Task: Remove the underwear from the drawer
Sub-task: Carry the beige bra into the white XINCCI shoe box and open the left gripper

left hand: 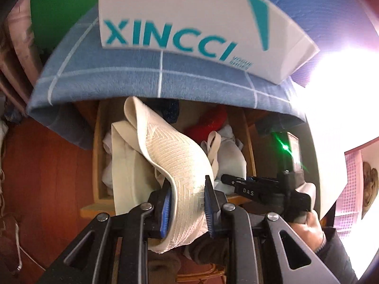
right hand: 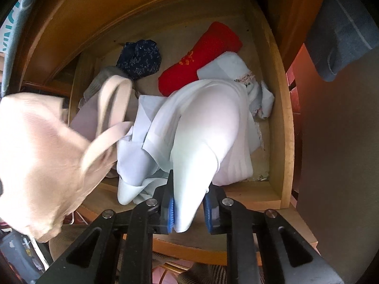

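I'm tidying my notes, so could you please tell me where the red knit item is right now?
In the right wrist view the red knit item lies at the back right of the drawer, right of the dark speckled bundle and behind the pale blue garment.

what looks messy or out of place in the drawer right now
The drawer is a jumble: pale garments lie crumpled and overlapping, not folded, beside a red knit item and a dark speckled one. The left gripper holds a cream bra with straps trailing; the right gripper pinches a pale blue garment.
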The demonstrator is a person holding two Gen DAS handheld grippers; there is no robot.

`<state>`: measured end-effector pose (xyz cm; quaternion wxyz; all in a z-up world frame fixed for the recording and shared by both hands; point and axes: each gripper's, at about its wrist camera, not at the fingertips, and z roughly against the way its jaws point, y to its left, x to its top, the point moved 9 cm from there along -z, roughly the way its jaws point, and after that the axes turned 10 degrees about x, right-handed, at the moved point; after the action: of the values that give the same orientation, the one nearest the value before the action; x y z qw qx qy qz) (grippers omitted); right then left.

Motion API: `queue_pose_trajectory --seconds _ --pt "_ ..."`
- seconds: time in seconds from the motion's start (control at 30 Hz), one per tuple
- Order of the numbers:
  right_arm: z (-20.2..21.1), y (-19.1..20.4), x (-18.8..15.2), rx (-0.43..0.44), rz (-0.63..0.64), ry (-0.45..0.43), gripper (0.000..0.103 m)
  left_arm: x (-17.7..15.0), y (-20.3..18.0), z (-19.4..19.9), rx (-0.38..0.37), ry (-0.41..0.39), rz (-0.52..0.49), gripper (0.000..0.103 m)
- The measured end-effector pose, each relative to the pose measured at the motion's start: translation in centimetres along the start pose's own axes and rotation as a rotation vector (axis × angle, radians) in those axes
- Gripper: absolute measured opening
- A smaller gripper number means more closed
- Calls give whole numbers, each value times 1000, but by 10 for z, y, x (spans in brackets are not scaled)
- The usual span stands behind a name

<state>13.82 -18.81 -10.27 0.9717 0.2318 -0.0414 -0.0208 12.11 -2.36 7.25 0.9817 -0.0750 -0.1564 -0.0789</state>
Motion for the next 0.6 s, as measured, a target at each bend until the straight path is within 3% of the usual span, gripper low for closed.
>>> queue_pose_trajectory --seconds 0.6 --pt "4 -3 -1 -5 0 -12 17 61 -34 160 -88 -256 -80 24"
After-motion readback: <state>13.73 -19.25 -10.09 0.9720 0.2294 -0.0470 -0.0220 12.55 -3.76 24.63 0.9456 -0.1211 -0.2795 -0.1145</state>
